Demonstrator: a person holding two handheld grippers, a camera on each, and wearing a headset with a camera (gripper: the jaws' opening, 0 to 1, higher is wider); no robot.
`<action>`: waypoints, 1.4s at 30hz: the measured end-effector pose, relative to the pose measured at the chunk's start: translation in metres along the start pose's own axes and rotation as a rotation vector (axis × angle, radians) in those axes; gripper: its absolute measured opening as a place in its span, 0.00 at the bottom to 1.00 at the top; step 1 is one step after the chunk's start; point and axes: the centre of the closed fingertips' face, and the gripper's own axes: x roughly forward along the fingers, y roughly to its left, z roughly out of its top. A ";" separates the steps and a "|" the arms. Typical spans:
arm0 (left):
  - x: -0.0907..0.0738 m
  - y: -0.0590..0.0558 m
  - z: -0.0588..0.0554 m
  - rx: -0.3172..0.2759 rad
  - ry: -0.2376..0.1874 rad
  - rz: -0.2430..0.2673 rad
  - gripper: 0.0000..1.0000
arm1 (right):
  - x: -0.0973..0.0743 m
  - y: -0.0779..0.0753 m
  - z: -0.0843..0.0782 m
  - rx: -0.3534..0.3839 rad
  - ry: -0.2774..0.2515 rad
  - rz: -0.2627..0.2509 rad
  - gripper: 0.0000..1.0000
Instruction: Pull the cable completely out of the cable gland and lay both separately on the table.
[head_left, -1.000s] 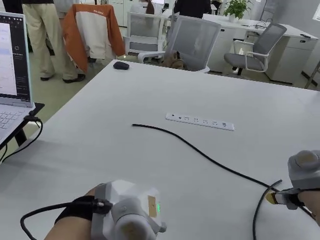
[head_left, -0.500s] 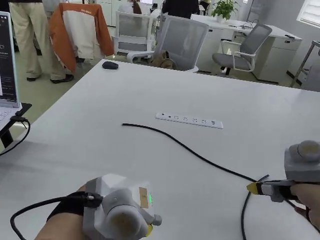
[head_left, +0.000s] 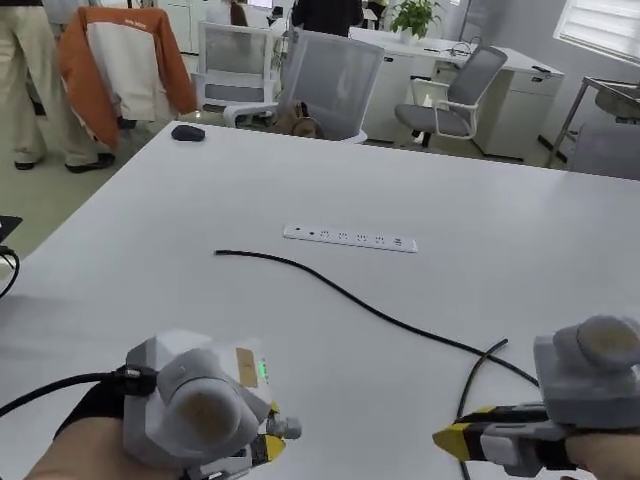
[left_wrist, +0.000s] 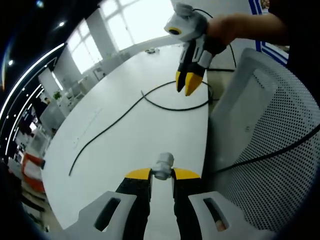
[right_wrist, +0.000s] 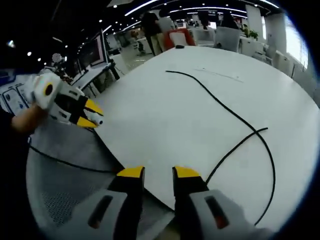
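the cable gland (left_wrist: 162, 165) sits pinched at the tips of the left gripper (left_wrist: 162, 173), off the near edge of the table (head_left: 480, 220). it looks small, hard and light, probably smooth plastic, so it may slip; a hold across its body suits it. the cable (head_left: 340, 290) lies limp and thin across the table, free of the gland. the right gripper (right_wrist: 158, 173) is slightly spread and empty.

L tool (head_left: 268, 447) lower left, gland (head_left: 284, 428) at tip; R tool (head_left: 447, 439) lower right; cable (head_left: 370, 310) lies diag. across counter (head_left: 480, 220), mid-frame.
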 end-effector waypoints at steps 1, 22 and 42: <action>0.001 0.000 0.000 0.003 0.001 -0.003 0.17 | -0.002 0.006 0.000 0.010 -0.008 -0.009 0.22; 0.056 0.028 -0.037 -0.183 0.048 -0.152 0.17 | -0.016 0.067 0.004 -0.098 -0.037 0.013 0.24; 0.110 0.026 -0.083 -0.202 0.185 -0.178 0.17 | -0.034 0.051 0.005 -0.070 -0.055 -0.041 0.22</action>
